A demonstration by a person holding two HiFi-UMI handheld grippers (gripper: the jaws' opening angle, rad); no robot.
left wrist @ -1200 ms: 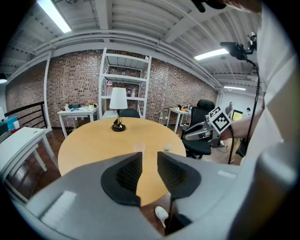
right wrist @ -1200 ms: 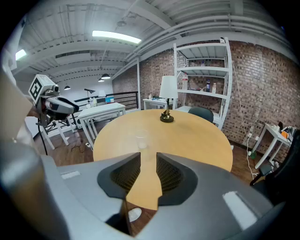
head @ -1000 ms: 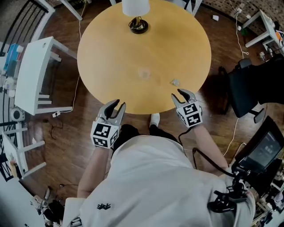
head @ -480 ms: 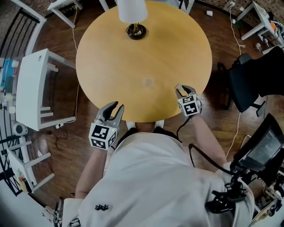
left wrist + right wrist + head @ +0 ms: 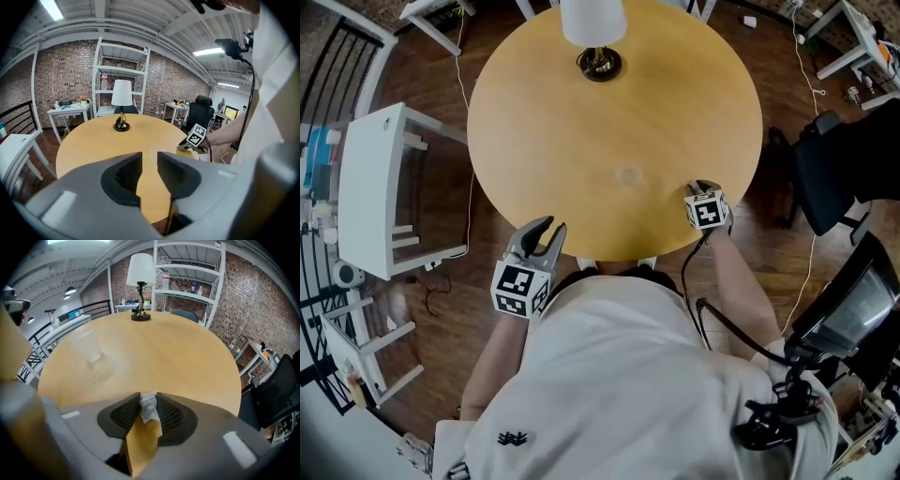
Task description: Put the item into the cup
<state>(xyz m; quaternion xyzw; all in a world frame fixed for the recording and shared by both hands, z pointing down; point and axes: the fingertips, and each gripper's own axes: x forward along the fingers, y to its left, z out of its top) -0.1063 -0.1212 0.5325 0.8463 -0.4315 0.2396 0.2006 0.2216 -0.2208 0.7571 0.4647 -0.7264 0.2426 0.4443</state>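
A small crumpled white item [image 5: 149, 408] sits between the pads of my right gripper [image 5: 149, 405], whose jaws are closing and touch it on both sides. In the head view the right gripper [image 5: 703, 190] is low over the round wooden table [image 5: 581, 131] near its front right edge, and its marker cube hides the item. The clear plastic cup [image 5: 86, 345] stands upright to the left and further in, faint in the head view [image 5: 628, 175]. My left gripper [image 5: 546, 232] hangs open and empty just off the table's front edge [image 5: 149, 171].
A lamp with a white shade [image 5: 598, 37] stands at the table's far side. A white side table [image 5: 380, 178] is on the left, a black office chair [image 5: 844, 178] on the right. Cables lie on the wooden floor.
My right gripper moved forward and down onto the small item near the table's front right edge, and its jaws came together around it. The left gripper stayed where it was.
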